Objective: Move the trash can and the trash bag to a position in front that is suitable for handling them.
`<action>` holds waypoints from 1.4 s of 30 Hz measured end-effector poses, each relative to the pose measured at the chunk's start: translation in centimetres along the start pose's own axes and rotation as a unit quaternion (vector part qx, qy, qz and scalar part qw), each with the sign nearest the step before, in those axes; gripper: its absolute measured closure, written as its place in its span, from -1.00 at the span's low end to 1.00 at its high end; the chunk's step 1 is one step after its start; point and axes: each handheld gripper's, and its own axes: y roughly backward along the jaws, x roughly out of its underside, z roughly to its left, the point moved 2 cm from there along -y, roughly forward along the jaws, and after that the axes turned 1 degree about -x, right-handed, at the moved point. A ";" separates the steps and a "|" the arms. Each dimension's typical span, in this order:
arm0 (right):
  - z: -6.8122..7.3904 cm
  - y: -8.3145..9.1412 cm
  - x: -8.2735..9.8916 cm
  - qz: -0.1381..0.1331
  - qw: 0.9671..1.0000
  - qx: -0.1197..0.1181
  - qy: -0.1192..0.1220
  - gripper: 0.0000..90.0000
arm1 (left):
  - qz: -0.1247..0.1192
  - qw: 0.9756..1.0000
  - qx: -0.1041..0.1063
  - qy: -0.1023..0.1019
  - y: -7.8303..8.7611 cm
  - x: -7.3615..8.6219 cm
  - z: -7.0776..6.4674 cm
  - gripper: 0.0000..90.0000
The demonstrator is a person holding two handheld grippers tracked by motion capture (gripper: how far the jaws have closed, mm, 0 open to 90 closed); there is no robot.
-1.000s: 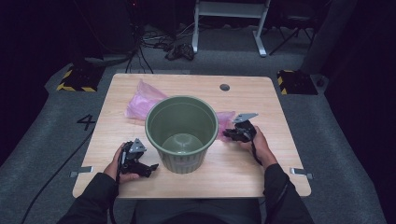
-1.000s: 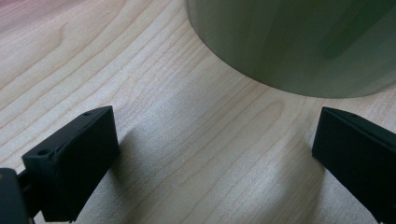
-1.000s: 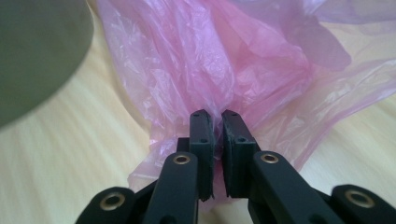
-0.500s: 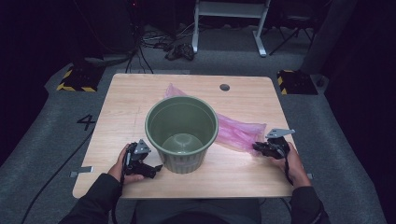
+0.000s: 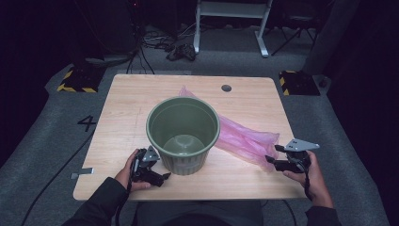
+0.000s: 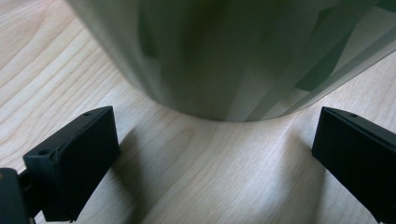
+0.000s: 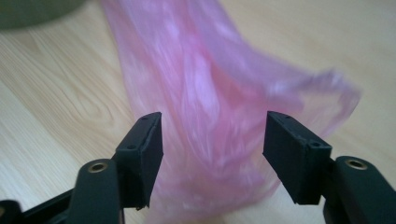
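A green plastic bucket (image 5: 183,134) stands upright and empty in the middle of the wooden table (image 5: 122,99). A thin pink plastic bag (image 5: 240,136) lies stretched from behind the bucket out to the right. My right gripper (image 5: 272,156) sits at the bag's right end; its jaws have just been opening, and the pink bag (image 7: 210,130) lies loose between them, pads apart from it. My left gripper (image 5: 162,175) rests on the table at the bucket's lower left, open, with the bucket's base (image 6: 224,60) just ahead of its jaws.
A small dark round hole (image 5: 226,88) marks the table's far side. The floor around is dark grey, with cables and a white stand's feet (image 5: 230,28) beyond the far edge. Bare wood lies left of the bucket.
My right gripper dragged the pink bag from behind the bucket out to the right, then opened its jaws. The left gripper shifted slightly along the bucket's base.
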 end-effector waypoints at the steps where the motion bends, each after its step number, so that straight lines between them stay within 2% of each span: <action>1: 0.2 0.3 -0.4 -0.011 1.000 -0.006 0.008 -0.13 | 0.001 1.000 -0.001 0.000 -0.1 -0.1 -0.1 -0.99; 3: 0.4 0.3 -1.4 -0.027 0.999 -0.003 0.030 -0.15 | 0.001 1.000 -0.003 0.000 -0.2 -0.3 -0.3 -0.99; 4: 0.4 0.1 -1.7 -0.030 0.999 -0.004 0.033 -0.15 | 0.000 1.000 0.005 0.004 -0.3 -0.3 -0.4 -0.99; 7: -0.4 -1.6 -2.2 -0.013 0.999 -0.007 0.037 -0.05 | 0.002 1.000 -0.001 0.002 -0.4 -0.4 -0.4 -0.99; 9: -1.2 -3.1 -1.8 0.010 0.999 -0.016 0.026 0.07 | 0.001 1.000 -0.001 -0.001 -0.4 -0.5 -0.4 -0.99; 12: -2.0 -4.9 -0.5 0.053 0.998 -0.029 0.014 0.25 | 0.003 1.000 -0.002 0.007 -0.6 -0.7 -0.5 -0.99; 15: -2.2 -5.5 0.4 0.069 0.997 -0.042 0.003 0.39 | 0.001 1.000 -0.015 0.017 -0.9 -1.0 -0.5 -0.99; 19: -1.9 -5.6 0.9 0.069 0.996 -0.056 -0.012 0.45 | 0.001 0.999 -0.021 0.025 -1.6 -1.7 -0.4 -1.00; 22: -1.6 -5.5 1.1 0.063 0.996 -0.059 -0.014 0.45 | 0.003 0.999 -0.033 0.038 -2.2 -2.4 -0.2 -1.00; 26: -0.9 -5.1 1.3 0.063 0.996 -0.062 -0.013 0.44 | 0.002 0.998 -0.039 0.049 -3.1 -3.3 0.2 -1.00; 28: -0.5 -5.0 1.4 0.062 0.996 -0.063 -0.011 0.42 | 0.002 0.998 -0.045 0.047 -3.4 -3.7 0.5 -1.00; 32: 0.5 -4.8 1.4 0.062 0.996 -0.071 -0.007 0.39 | 0.002 0.998 -0.038 0.048 -4.2 -4.5 0.9 -1.00; 36: 1.5 -4.8 1.3 0.064 0.995 -0.079 -0.001 0.39 | 0.002 0.999 -0.034 0.038 -5.1 -5.5 1.5 -1.00; 38: 2.0 -4.8 1.2 0.066 0.995 -0.081 0.001 0.38 | 0.001 0.999 -0.036 0.039 -5.6 -6.0 1.8 -1.00; 41: 2.7 -4.8 1.1 0.067 0.994 -0.086 0.001 0.37 | 0.001 0.999 -0.028 0.043 -6.3 -6.7 2.1 -1.00; 42: 2.9 -4.8 1.0 0.068 0.994 -0.087 0.000 0.36 | 0.001 0.999 -0.033 0.036 -6.4 -6.9 2.3 -1.00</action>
